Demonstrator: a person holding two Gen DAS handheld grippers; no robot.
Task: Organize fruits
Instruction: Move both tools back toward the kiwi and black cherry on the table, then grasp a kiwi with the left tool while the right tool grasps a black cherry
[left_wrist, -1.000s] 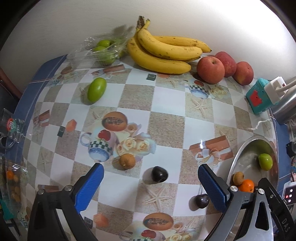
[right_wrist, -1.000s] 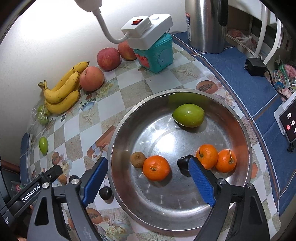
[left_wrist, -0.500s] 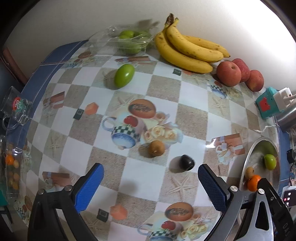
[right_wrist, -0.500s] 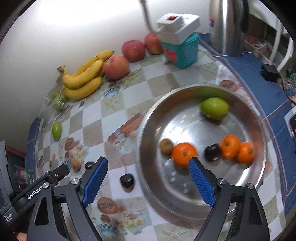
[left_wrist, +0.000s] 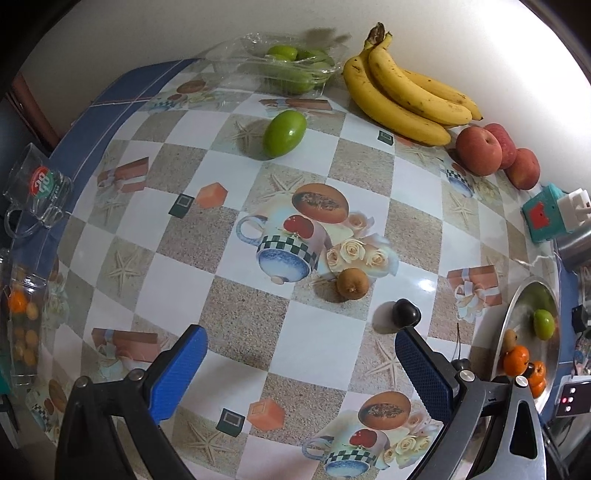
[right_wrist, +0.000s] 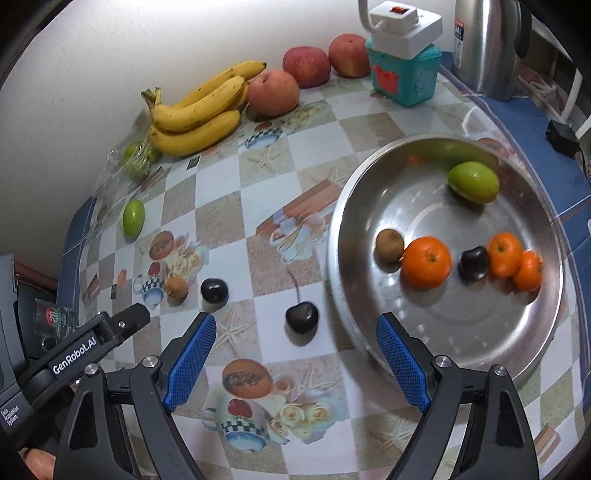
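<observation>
A steel bowl (right_wrist: 354, 206) holds three oranges (right_wrist: 426, 262), a green fruit (right_wrist: 473, 181), a small kiwi (right_wrist: 389, 245) and a dark cherry (right_wrist: 473, 263). On the table lie a stemmed dark cherry (right_wrist: 301, 317), a second dark cherry (right_wrist: 214, 290), a brown kiwi (left_wrist: 352, 283) and a green fruit (left_wrist: 284, 133). My right gripper (right_wrist: 295, 365) is open and empty, just short of the stemmed cherry. My left gripper (left_wrist: 299, 365) is open and empty, with the second cherry (left_wrist: 406, 313) just beyond its right finger.
Bananas (left_wrist: 402, 96), three apples (left_wrist: 478, 150) and a clear tray of green fruit (left_wrist: 288, 68) line the back wall. A teal box with a power strip (right_wrist: 404, 72) and a steel kettle (right_wrist: 487, 44) stand at the right. A glass mug (left_wrist: 37, 192) sits left.
The right gripper pulled back left out of the bowl, leaving a dark cherry in it, and now faces the stemmed cherry. The left gripper shifted left and back, so the scene moved right.
</observation>
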